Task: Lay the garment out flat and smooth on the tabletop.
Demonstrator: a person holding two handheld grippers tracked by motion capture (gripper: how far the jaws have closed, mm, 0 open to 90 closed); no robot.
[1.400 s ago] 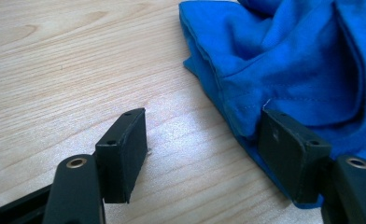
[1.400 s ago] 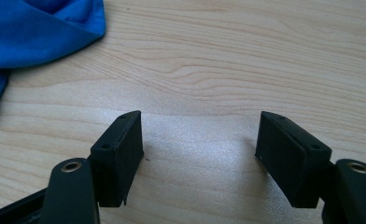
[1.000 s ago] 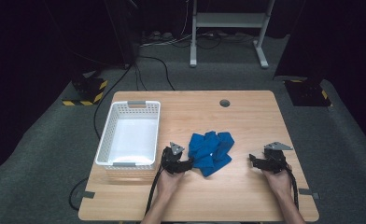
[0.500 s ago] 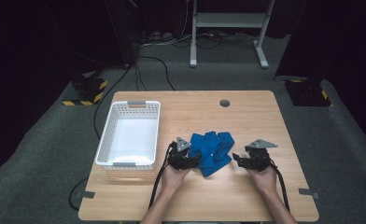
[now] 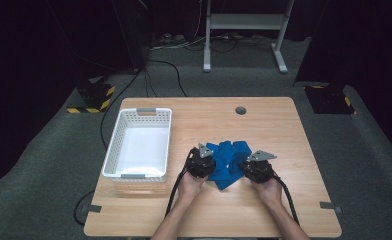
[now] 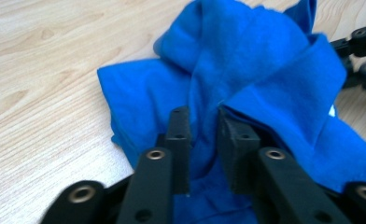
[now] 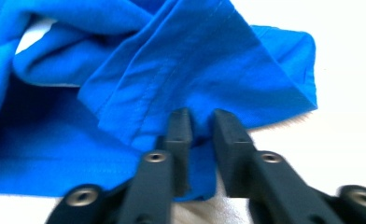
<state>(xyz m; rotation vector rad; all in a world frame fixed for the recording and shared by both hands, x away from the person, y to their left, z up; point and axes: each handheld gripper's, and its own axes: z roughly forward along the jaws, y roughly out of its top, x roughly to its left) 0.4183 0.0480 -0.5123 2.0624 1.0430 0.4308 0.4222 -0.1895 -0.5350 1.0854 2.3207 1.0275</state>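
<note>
Light wooden table (image 5: 284,130) with 1 round hole (image 5: 241,110) near its far edge. A white slatted basket (image 5: 113,155) stands at its left; a crumpled blue cloth (image 5: 227,156) lies near the middle.

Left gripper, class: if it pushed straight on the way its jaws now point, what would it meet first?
The blue cloth: the left gripper already has a fold of it pinched between its jaws. Beyond the bunched cloth, the right gripper seems to lie roughly in line, though depth is hard to judge.
</note>
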